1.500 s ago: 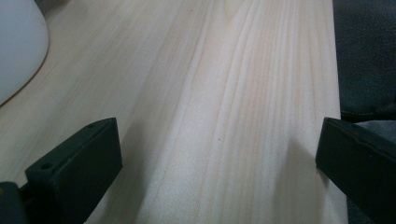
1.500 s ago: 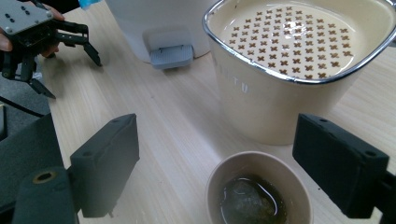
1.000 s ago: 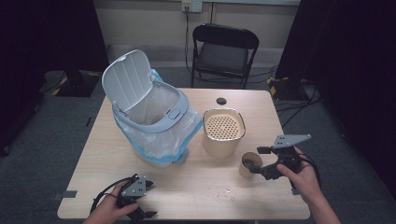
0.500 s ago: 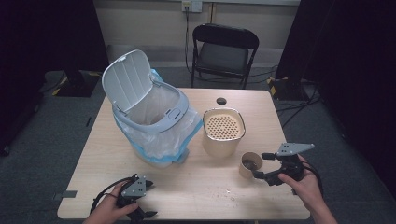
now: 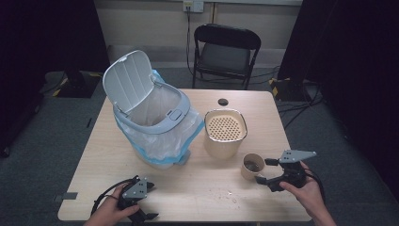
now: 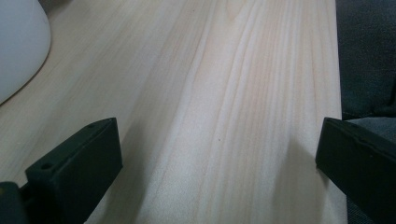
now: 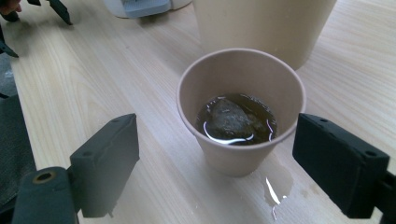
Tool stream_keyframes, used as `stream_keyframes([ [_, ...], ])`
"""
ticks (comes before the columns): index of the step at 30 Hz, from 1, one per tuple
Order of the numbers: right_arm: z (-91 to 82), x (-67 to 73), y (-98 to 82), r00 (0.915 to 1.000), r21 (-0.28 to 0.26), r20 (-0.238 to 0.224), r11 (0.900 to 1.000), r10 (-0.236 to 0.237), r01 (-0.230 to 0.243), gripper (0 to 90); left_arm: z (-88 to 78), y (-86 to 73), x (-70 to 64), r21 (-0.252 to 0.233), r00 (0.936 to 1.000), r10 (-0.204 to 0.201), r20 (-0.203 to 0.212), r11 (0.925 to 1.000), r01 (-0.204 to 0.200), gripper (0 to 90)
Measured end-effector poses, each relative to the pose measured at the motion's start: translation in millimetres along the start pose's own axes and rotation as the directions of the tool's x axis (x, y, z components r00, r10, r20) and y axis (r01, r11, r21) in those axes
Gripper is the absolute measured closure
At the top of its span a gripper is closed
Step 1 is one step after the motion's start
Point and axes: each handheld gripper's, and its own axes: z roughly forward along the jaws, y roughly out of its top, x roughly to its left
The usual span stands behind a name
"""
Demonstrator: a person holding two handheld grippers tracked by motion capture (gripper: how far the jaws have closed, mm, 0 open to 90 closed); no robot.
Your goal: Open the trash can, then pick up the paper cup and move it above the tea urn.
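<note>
While the right gripper approaches:
Cup: paper cup upright on table, between separated jaws, untouched; holds dark liquid.
Left gripper: jaws apart, nothing between, near edge.
Surface: pale wood; small spill beside cup.
Surroundings: perforated canister just behind; lined bin; chair beyond.

The right tool, gripped in the person's right hand, points level with its jaws spread wide and nothing pressed between them. The left tool, held in the left hand, sits low with jaws parted wide.
</note>
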Motion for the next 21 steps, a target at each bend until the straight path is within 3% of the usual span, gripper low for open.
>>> stream_keyframes([
  [11, 9.6, -6.6, -8.8, 0.9993, 0.026, 0.037, 1.0, -0.002, 0.001, 14.3, -0.1, 0.0, 0.0, 0.0, 1.0, 0.001, 0.0, 1.0, -0.001, 0.0],
  [21, 21.0, -11.8, -11.7, 0.9993, 0.026, 0.037, 1.0, 0.0, -0.001, 14.3, 0.0, 0.0, 0.0, 0.0, 1.0, 0.0, 0.0, 1.0, 0.0, 0.0],
])
